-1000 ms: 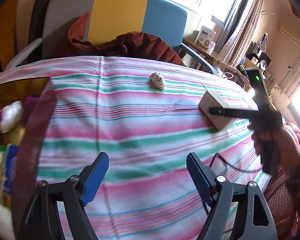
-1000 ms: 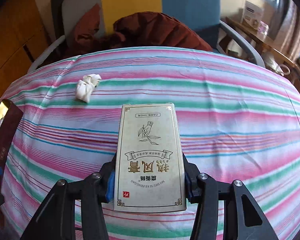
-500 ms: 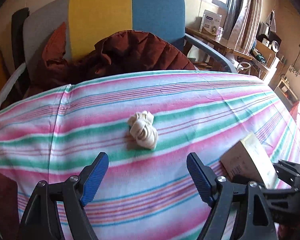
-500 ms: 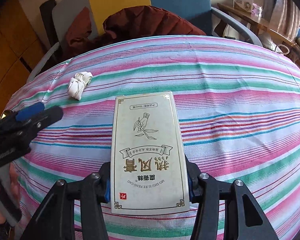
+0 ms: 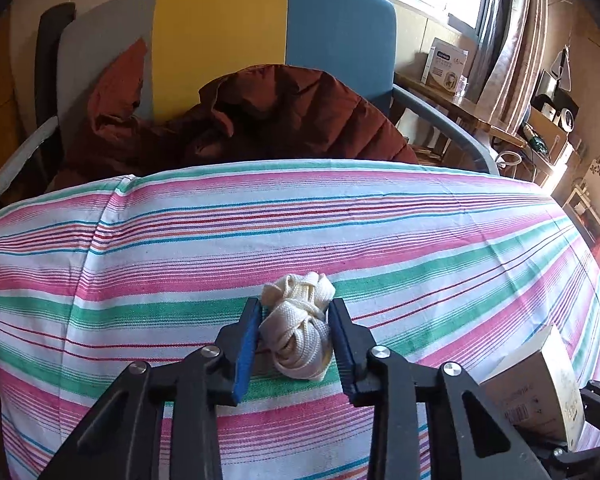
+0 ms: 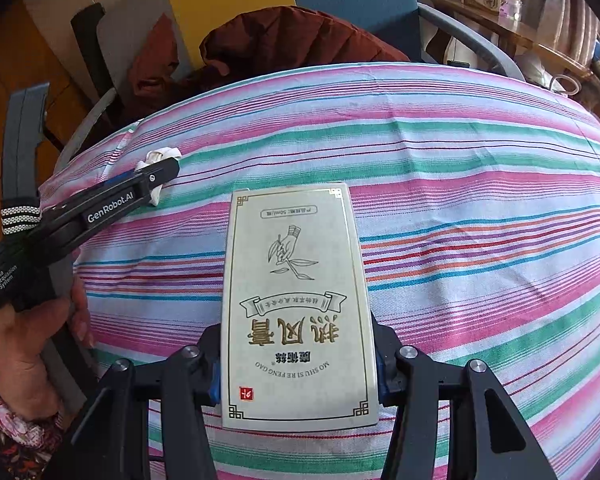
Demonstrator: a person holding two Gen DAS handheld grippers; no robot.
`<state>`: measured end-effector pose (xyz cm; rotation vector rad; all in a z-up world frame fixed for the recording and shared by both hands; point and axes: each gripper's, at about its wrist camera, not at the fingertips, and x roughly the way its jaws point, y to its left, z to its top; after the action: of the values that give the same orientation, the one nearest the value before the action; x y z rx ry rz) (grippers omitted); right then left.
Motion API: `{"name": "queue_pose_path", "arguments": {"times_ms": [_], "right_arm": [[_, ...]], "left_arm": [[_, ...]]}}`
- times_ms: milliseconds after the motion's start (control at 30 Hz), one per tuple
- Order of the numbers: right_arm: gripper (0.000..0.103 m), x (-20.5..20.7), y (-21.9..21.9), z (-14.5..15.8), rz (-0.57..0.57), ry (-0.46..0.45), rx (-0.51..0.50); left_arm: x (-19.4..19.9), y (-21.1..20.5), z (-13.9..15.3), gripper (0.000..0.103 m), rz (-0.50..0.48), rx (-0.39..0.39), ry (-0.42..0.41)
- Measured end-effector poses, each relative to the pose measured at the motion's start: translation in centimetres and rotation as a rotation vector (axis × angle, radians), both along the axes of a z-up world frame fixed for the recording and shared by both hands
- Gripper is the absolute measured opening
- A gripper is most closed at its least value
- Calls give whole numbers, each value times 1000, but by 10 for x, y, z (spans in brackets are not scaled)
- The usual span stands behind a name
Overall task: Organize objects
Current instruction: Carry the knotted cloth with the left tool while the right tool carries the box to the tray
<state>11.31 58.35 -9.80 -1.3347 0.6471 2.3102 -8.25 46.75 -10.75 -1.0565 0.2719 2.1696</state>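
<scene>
The soft, light knotted cord bundle point(image 5: 296, 326), lying near the desk's point(image 5: 440, 248) far-left corner, compresses between the closed left hand-held gripper point(image 5: 294, 320), while the right hand-held gripper point(image 6: 298, 376) clamps the stiff carton point(image 6: 296, 304) across its sides.

Cloth point(image 5: 220, 240) striped pink, white, green, thin blue/red/purple lines. Knotted strap bundle point(image 5: 296, 332) cream. Box point(image 6: 298, 304) off-white, gold border and lettering, small red stamp. Left gripper point(image 5: 294, 344) black, blue pads. Chair back point(image 5: 220, 40) grey, yellow, blue panels. Jacket point(image 5: 280, 120) rust-brown.
</scene>
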Motion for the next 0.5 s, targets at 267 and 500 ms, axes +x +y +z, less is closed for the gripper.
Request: {"name": "queue_pose_path", "arguments": {"times_ms": [267,500], "right_arm": [[52,-2,-3,1,1,-2,32],[52,-6,-14,6,31,1,86]], "left_arm": [[25,-27,5,32,-16,22,42],[43,-68,6,32,14,54,42]]}}
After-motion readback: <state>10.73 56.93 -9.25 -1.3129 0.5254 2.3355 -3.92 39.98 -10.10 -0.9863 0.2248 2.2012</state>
